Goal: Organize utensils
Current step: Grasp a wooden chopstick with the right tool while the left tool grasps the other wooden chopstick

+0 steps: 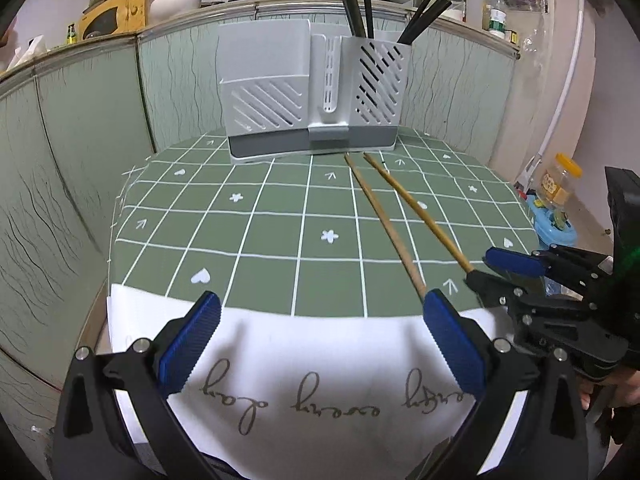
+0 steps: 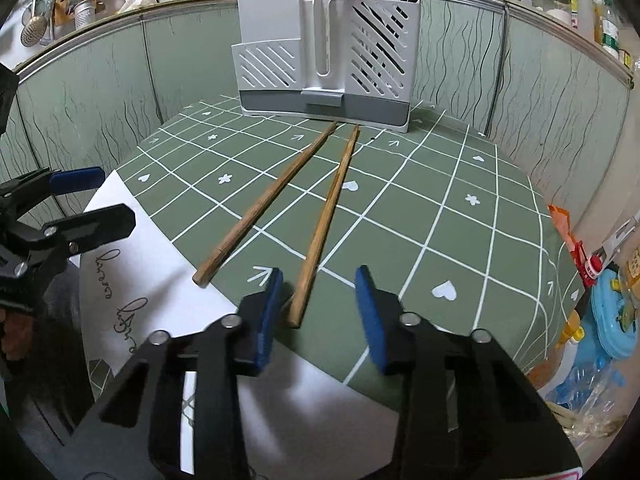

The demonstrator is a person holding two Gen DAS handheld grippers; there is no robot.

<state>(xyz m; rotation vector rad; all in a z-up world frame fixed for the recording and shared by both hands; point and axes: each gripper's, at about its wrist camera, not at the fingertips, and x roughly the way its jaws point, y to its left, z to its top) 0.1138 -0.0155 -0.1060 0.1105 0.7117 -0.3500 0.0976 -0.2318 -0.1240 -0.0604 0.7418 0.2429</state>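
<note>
Our right gripper [image 2: 320, 304] straddles the nearer chopstick [image 2: 320, 224] end, jaws apart, no grip yet, lined up for pickup. Our left gripper [image 1: 320, 320] hangs wide open and empty; the holder [image 2: 328, 60] waits behind.

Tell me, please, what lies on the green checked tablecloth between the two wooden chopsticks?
Nothing: in the right wrist view only bare green checked tablecloth shows between the two wooden chopsticks, which lie apart.
</note>
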